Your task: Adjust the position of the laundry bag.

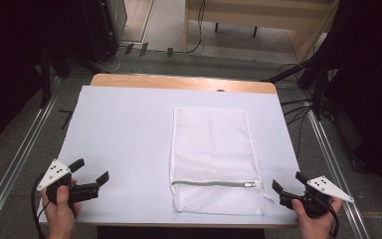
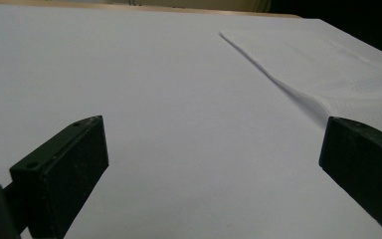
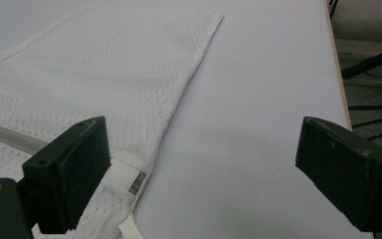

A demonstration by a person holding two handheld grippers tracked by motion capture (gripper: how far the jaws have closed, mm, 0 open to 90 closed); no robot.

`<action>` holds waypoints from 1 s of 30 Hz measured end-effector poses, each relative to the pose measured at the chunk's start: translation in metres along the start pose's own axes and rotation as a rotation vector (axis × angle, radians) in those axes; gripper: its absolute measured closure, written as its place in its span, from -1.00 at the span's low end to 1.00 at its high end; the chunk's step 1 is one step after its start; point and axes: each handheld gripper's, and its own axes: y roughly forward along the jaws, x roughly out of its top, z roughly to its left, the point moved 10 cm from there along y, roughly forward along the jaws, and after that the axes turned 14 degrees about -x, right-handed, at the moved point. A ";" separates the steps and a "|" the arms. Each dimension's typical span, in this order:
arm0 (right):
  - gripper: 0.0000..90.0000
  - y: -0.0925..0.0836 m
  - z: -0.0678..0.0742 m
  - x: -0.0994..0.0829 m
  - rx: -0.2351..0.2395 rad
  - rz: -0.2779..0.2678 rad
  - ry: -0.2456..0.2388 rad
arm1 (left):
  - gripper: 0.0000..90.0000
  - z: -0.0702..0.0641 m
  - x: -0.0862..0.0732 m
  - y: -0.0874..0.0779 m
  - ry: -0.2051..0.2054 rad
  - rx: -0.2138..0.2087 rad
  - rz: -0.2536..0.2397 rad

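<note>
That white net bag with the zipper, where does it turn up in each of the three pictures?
High view: the mesh bag lies flat right of centre on the white table sheet, zipper near the person's edge.
Left gripper view: its plain end fills the upper right corner, beyond the right jaw.
Right gripper view: it covers the left half, zipper end behind the left jaw.
Shared landmark: the bag's long straight side edge on the sheet.

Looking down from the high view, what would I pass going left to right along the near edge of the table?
Left gripper, jaws open → bare white table cover → white mesh bag with its zipper → right gripper, jaws open.
</note>
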 end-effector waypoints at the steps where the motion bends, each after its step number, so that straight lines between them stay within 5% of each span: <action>1: -0.83 0.000 -0.001 0.001 -0.006 -0.003 0.004 | -1.00 -0.004 -0.002 0.006 0.004 -0.016 0.014; 10: -0.73 0.004 -0.001 0.003 -0.029 -0.002 0.000 | -1.00 -0.025 0.001 0.030 -0.001 -0.072 0.029; 18: -0.70 0.005 0.013 0.002 0.002 -0.002 -0.025 | -0.99 -0.056 0.008 0.073 -0.019 -0.150 0.082; 22: -0.70 0.004 0.013 0.002 0.003 -0.003 -0.022 | -0.75 -0.068 0.007 0.104 -0.051 -0.159 0.155; 24: -0.69 0.003 0.014 0.002 0.010 -0.006 -0.004 | -0.66 -0.072 0.005 0.119 -0.089 -0.157 0.194; 25: -0.69 0.003 0.014 0.002 0.008 -0.006 0.001 | -0.63 -0.077 0.002 0.133 -0.142 -0.172 0.245; 30: -0.69 0.003 0.013 0.002 -0.005 -0.007 -0.010 | -0.32 -0.085 0.002 0.153 -0.194 -0.182 0.304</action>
